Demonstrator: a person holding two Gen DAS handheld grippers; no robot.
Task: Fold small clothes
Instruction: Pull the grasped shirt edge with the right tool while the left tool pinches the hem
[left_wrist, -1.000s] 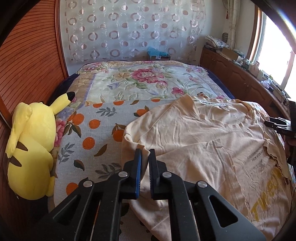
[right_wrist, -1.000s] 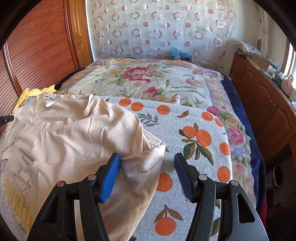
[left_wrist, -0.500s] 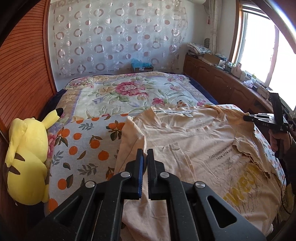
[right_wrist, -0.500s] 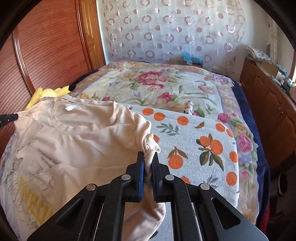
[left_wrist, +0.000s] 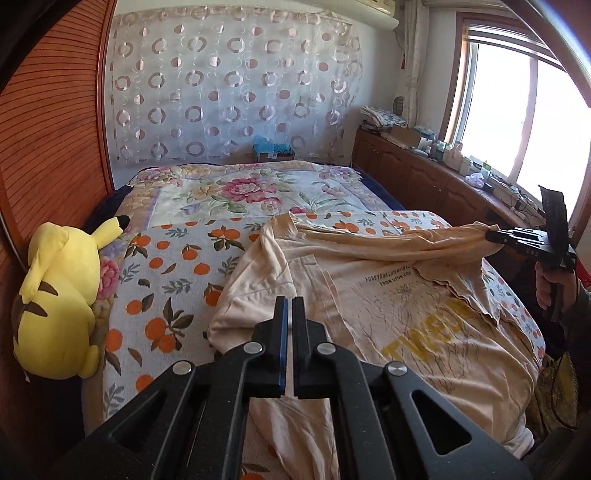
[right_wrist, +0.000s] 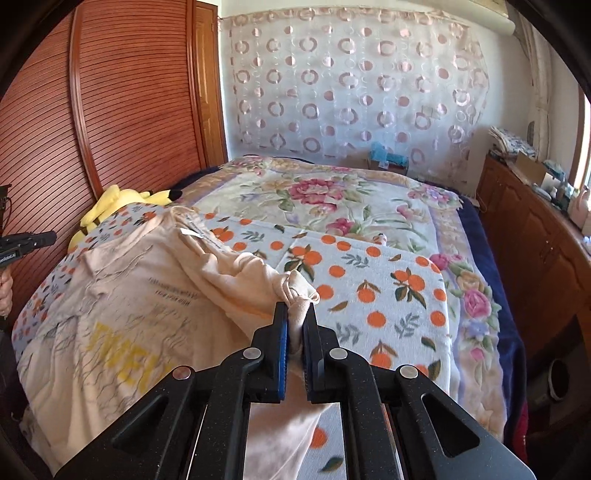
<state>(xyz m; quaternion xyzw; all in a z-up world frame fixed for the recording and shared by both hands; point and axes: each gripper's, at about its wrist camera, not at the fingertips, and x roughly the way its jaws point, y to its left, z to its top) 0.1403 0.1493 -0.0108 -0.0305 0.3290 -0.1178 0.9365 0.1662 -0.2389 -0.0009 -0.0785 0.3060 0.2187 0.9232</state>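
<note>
Bed (left_wrist: 236, 192) under floral and orange-print covers, its near edge cut off. Peach T-shirt (left_wrist: 388, 302) lies across the near end, its yellow lettering only partly legible. Plush toy (left_wrist: 59, 295) at 9 o'clock, mostly hidden in the right view. Left gripper (left_wrist: 290, 314) pinches one side of the shirt; right gripper (right_wrist: 294, 321) pinches bunched fabric.

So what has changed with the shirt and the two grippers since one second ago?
The right gripper shut its jaws on a bunched side of the T-shirt; before, they stood open around it. Both grippers then lifted their edges, so the shirt's sides rose off the orange-print towel. The left gripper stayed clamped. The yellow plush toy stayed put.
</note>
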